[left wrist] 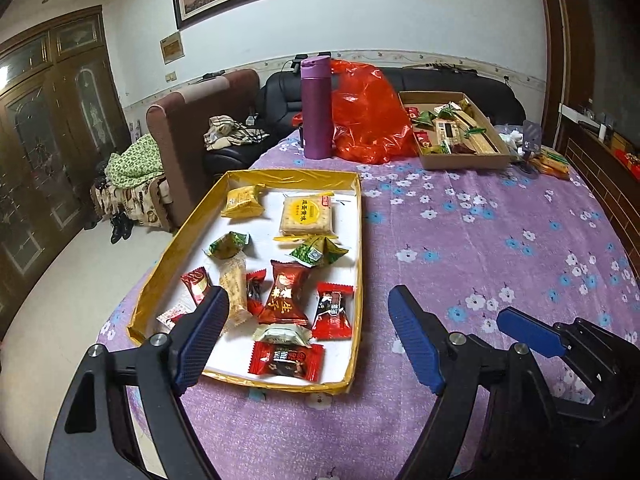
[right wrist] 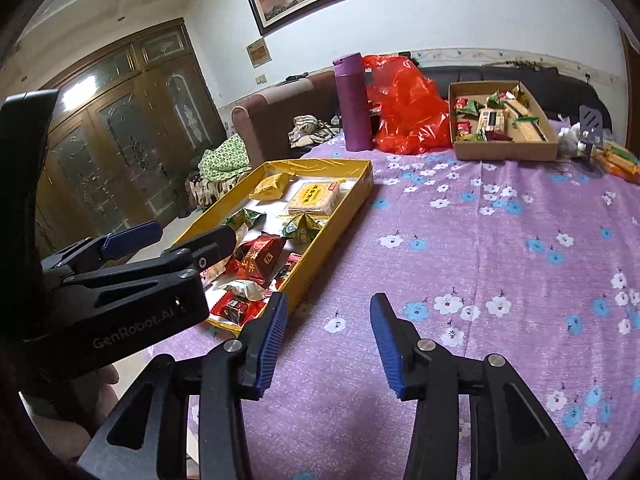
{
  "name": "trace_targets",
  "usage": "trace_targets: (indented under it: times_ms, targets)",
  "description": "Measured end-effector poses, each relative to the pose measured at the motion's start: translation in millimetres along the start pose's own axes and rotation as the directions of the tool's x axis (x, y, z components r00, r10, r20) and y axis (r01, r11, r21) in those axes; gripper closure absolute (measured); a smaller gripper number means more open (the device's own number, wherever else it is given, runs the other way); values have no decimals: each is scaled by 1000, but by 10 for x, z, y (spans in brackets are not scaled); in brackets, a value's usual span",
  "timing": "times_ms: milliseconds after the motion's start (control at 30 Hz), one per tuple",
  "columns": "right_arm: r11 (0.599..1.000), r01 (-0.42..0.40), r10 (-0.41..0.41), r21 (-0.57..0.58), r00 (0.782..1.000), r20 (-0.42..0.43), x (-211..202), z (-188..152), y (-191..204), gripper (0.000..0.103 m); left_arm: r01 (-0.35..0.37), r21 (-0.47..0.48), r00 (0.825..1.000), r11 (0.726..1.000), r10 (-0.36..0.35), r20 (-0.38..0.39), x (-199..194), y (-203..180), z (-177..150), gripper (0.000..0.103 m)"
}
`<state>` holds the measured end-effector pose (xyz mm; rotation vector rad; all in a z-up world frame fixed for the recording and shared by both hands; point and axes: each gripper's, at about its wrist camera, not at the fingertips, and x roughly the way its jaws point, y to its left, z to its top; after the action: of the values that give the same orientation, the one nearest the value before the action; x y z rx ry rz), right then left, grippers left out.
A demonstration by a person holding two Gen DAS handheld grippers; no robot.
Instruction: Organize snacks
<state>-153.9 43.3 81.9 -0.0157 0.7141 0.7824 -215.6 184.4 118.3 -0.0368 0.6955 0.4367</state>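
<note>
**Both grippers empty over the gold tray, a pick still to be made**

The left gripper hung wide apart and holding nothing above the near end of the gold tray, one of its fingers over the tray's near left corner and the other past the right wall, over the purple flowered cloth. The right gripper stood just beside it, also parted and empty, over bare cloth.

The snacks lay loose in the tray: a yellow packet and a square cracker pack at the far end, two green pyramid sweets in the middle, and red-wrapped pieces nearer, the biggest a dark red sweet with a red chocolate bar nearest of all. A second lot sat in the cardboard box far across the table, beside a red plastic bag and a purple flask.

To my eye the sensible move was one wrapper at a time. The red pieces overlapped, so I would have come down on the topmost, closing across its narrow body rather than its crimped ends, which would likely slip. The tray walls were low and thin-looking; a finger catching one could drag the whole thing.
</note>
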Motion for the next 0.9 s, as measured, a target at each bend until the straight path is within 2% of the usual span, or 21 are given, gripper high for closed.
trace_targets:
  times_ms: [900]
  targets:
    - [999,25,-26,-35,999,-29,150,-25,163,58,61,-19,997,998,-62,-51,152,65,-89,20]
